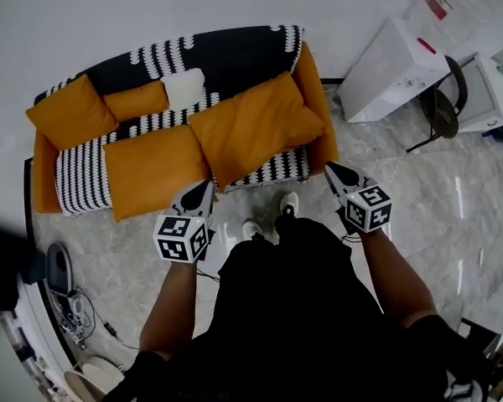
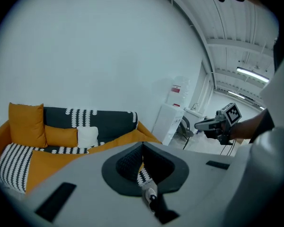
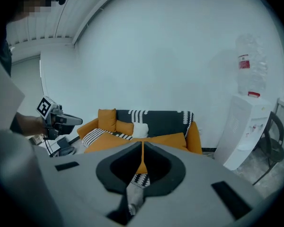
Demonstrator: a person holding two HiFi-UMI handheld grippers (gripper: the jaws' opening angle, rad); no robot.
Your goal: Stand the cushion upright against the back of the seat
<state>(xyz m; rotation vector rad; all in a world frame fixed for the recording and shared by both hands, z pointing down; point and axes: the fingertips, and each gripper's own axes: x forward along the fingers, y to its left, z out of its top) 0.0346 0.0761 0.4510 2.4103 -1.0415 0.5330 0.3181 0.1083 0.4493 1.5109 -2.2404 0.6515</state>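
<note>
A sofa (image 1: 235,57) with a black-and-white patterned cover holds several cushions. Two big orange cushions lie flat on the seat: one to the right (image 1: 251,128), one at the front left (image 1: 155,170). Another orange cushion (image 1: 71,111) stands at the left end, beside a small orange one (image 1: 136,100) and a white one (image 1: 184,88). My left gripper (image 1: 208,182) hangs shut and empty just before the seat's front edge, near the two flat cushions. My right gripper (image 1: 329,167) is shut and empty at the sofa's right front corner. Both gripper views show the sofa (image 2: 85,122) (image 3: 151,122) ahead beyond closed jaws.
A white water dispenser (image 1: 398,69) stands right of the sofa, with a dark chair (image 1: 443,107) beyond it. Cables and a round device (image 1: 59,275) lie on the floor at the lower left. The person's feet (image 1: 268,216) stand close to the sofa's front.
</note>
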